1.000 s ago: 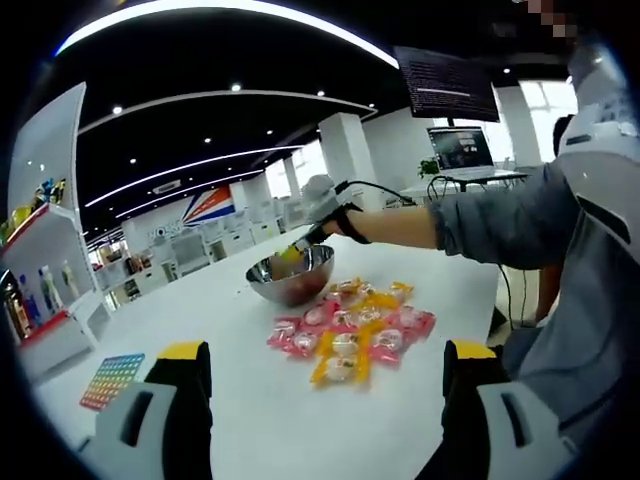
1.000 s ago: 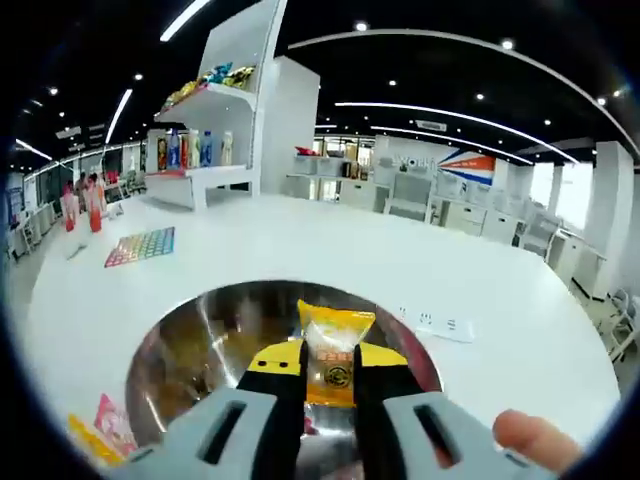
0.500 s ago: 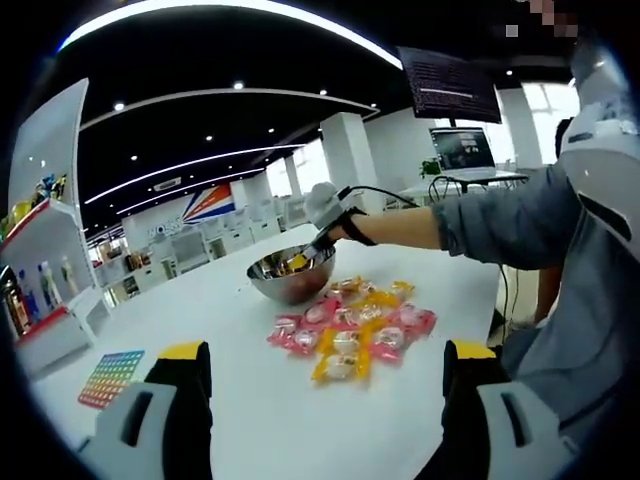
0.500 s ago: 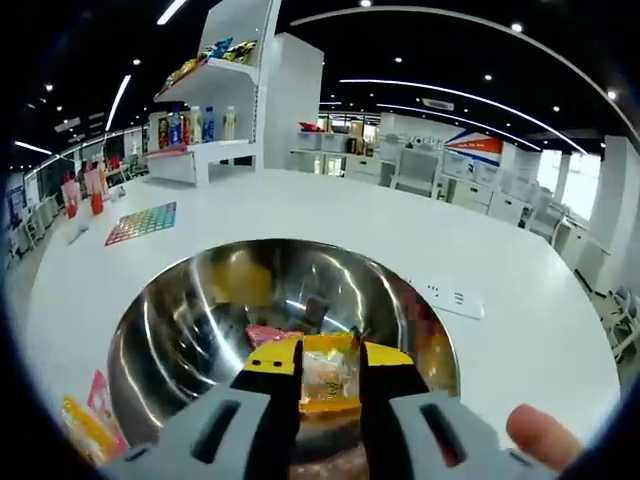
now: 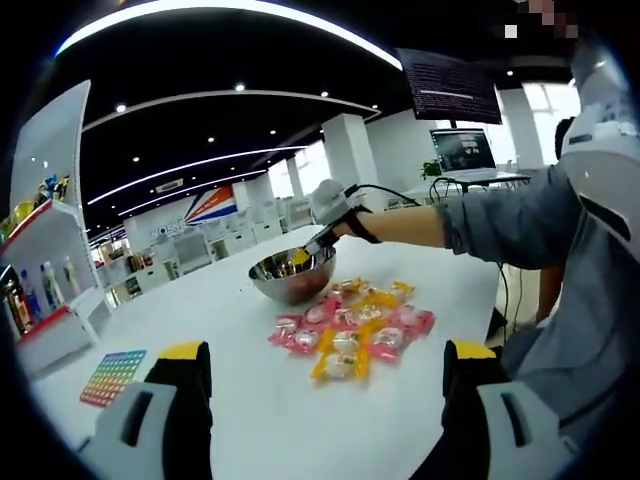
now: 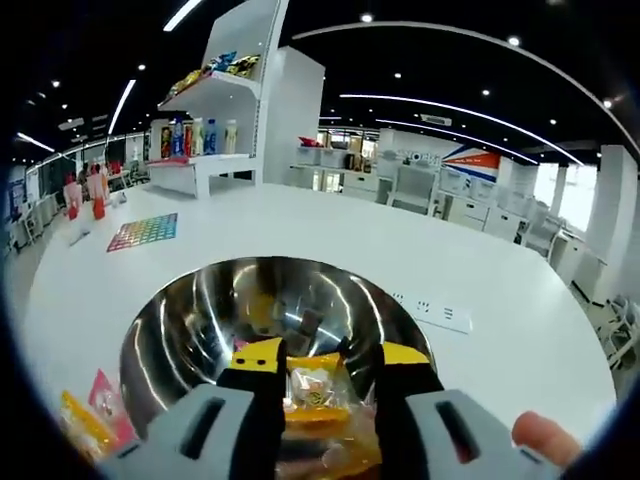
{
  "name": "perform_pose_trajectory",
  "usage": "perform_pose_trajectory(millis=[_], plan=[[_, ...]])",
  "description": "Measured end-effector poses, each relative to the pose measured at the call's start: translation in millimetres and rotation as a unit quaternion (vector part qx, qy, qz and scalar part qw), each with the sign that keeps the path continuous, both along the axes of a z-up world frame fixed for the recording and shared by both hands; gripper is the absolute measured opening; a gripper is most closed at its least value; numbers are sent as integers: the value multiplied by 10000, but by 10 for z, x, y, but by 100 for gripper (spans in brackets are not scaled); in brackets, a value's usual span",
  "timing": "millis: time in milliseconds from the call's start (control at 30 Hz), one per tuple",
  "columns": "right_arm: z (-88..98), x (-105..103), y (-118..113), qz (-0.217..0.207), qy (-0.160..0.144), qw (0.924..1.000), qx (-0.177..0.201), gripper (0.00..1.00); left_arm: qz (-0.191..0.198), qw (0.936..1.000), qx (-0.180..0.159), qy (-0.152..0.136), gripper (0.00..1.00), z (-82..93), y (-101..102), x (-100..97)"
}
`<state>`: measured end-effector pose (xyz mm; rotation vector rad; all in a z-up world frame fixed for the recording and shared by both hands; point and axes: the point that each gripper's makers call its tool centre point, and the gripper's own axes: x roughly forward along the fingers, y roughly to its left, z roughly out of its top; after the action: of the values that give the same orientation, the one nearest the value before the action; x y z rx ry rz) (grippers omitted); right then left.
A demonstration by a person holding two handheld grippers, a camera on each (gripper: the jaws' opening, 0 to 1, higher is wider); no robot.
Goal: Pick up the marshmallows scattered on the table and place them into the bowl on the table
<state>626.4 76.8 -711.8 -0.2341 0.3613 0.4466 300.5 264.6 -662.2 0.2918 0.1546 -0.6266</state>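
Right tool [image 6: 322, 365] over bowl [image 6: 190, 325], jaws parted

Left claw [image 5: 325, 400]: grey jaws, yellow-capped black tips.
Right claw [image 6: 320, 375]: matched it.
Sleeve [image 5: 500, 215]: grey, long.
Strap [image 5: 352, 222]: black.

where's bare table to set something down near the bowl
Free: the white table between the left gripper and the marshmallows, and the stretch from the bowl to the coloured card. In the right gripper view, the table beyond the bowl up to the power strip is bare. Crowded: the marshmallow pile beside the bowl, and the bowl itself, where the right gripper hangs.
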Motion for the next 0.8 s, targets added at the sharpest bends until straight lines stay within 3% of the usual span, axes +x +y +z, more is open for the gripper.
perform_pose_trajectory(millis=[200,267,400,700,800], plan=[[223,131,-69,-3,-413,9988,247,77,-15,10000,-23,-82,96,47,-13,-1],[353,181,-94,-1,-622,9973,397,85,-30,10000,-6,-76,96,47,-26,0],[471,220,-114,23,-756,9957,529,97,-44,9999,7,-92,96,60,-41,0],[518,200,-84,71,-842,9946,608,97,-50,9999,20,-105,96,67,-64,-27],[657,111,-82,117,-875,9933,746,97,-34,9999,36,-100,96,67,-48,-37]])
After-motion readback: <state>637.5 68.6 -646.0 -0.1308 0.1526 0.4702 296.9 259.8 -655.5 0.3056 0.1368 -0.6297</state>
